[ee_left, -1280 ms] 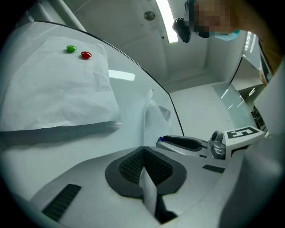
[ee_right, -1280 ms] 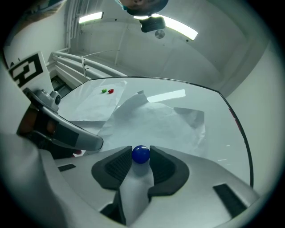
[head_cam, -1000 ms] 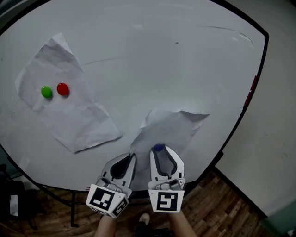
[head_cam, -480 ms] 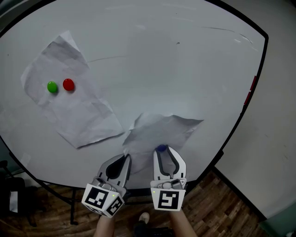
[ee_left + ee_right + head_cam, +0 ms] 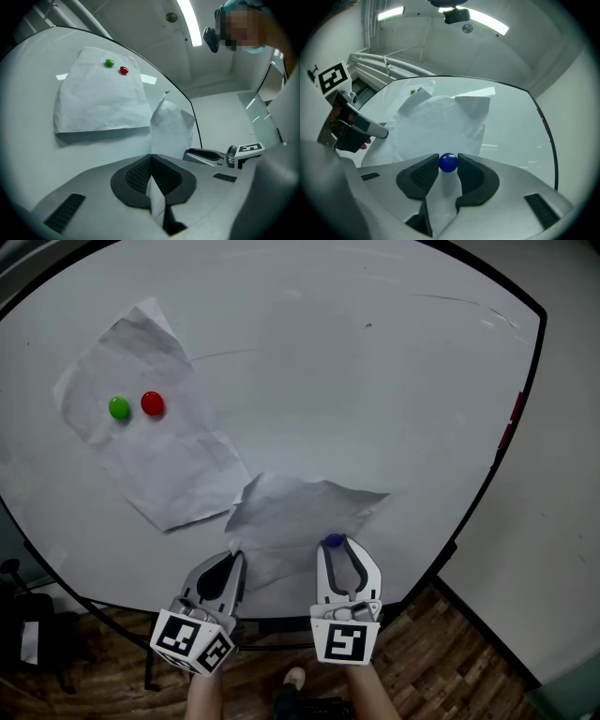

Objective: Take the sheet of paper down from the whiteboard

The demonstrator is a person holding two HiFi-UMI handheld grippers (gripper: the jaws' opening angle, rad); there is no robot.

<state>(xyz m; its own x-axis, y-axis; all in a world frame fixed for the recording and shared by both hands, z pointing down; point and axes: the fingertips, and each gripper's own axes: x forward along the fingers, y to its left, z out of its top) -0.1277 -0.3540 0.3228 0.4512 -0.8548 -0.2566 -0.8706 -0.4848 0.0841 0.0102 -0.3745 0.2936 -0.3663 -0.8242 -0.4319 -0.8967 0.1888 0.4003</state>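
A crumpled white sheet (image 5: 291, 512) hangs loose at the bottom of the whiteboard (image 5: 356, 381). My left gripper (image 5: 235, 560) is shut on the sheet's lower left edge; in the left gripper view the paper's edge (image 5: 156, 201) is pinched between the closed pads, with the sheet (image 5: 171, 126) rising ahead. My right gripper (image 5: 332, 545) is shut on a small blue magnet (image 5: 331, 541), held just in front of the sheet's lower right part. In the right gripper view the blue magnet (image 5: 448, 162) sits between the two pads, and the sheet (image 5: 440, 122) lies behind it.
A second sheet (image 5: 159, 456) stays on the board at the upper left under a green magnet (image 5: 119, 408) and a red magnet (image 5: 152, 403). The board's black frame (image 5: 520, 418) runs down the right. Wooden floor (image 5: 441, 662) lies below.
My left gripper has moved down and to the left with the sheet, which has shifted left and drooped. The right gripper has kept still with the blue magnet.
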